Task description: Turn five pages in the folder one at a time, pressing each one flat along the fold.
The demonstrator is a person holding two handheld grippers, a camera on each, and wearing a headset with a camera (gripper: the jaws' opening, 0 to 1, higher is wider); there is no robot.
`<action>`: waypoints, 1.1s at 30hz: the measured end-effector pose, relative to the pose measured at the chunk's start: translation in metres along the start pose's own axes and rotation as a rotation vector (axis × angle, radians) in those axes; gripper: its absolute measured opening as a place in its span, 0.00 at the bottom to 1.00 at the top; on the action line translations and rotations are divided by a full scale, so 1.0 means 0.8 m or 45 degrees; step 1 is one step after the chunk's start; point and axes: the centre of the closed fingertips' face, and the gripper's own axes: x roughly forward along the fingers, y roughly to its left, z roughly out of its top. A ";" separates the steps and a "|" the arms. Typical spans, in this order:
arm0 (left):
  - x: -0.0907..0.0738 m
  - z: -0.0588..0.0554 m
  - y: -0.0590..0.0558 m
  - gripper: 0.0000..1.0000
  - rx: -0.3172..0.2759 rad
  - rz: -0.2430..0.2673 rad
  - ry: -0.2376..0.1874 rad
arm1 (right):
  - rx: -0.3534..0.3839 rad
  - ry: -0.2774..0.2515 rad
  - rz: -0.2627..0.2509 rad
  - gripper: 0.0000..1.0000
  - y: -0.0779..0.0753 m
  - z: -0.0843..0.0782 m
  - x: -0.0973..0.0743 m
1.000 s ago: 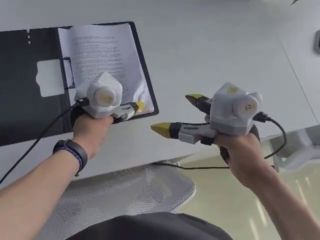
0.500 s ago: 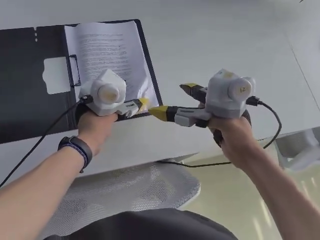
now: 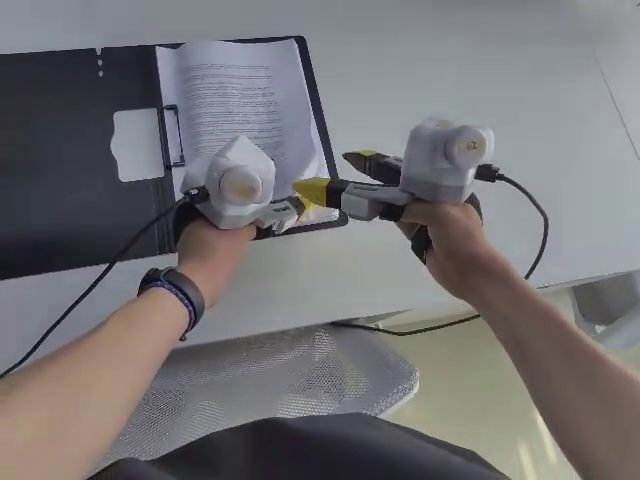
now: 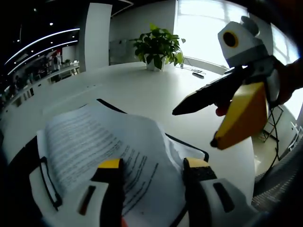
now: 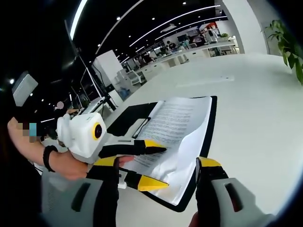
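Observation:
A black folder lies open on the white table, with a stack of printed pages clipped on its right half. My left gripper is at the pages' near right corner. Its jaws stand open in the left gripper view, with the lifted, curled top page between them. My right gripper hovers open just right of that corner, its yellow-tipped jaws pointing left at the left gripper. In the right gripper view its jaws frame the page corner.
A white pocket sits on the folder's inside cover. The table's near edge runs just below the folder, over a white mesh chair. A black cable trails from the right gripper. A potted plant stands far across the table.
My right gripper has moved left, from off the table's edge up to the folder's corner beside the left gripper. The left gripper has stayed at the page corner.

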 end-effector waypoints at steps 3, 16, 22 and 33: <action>0.000 0.000 0.000 0.50 -0.003 -0.002 0.000 | 0.048 -0.012 0.025 0.60 0.003 0.002 0.007; -0.001 0.000 -0.002 0.52 -0.006 -0.005 -0.007 | 0.193 -0.039 0.070 0.42 0.015 -0.001 0.029; -0.001 -0.001 -0.003 0.51 0.001 -0.008 -0.005 | 0.231 -0.055 0.067 0.28 0.013 -0.001 0.030; -0.001 -0.001 -0.004 0.52 0.001 -0.008 -0.004 | 0.320 -0.089 0.026 0.06 -0.002 0.000 0.029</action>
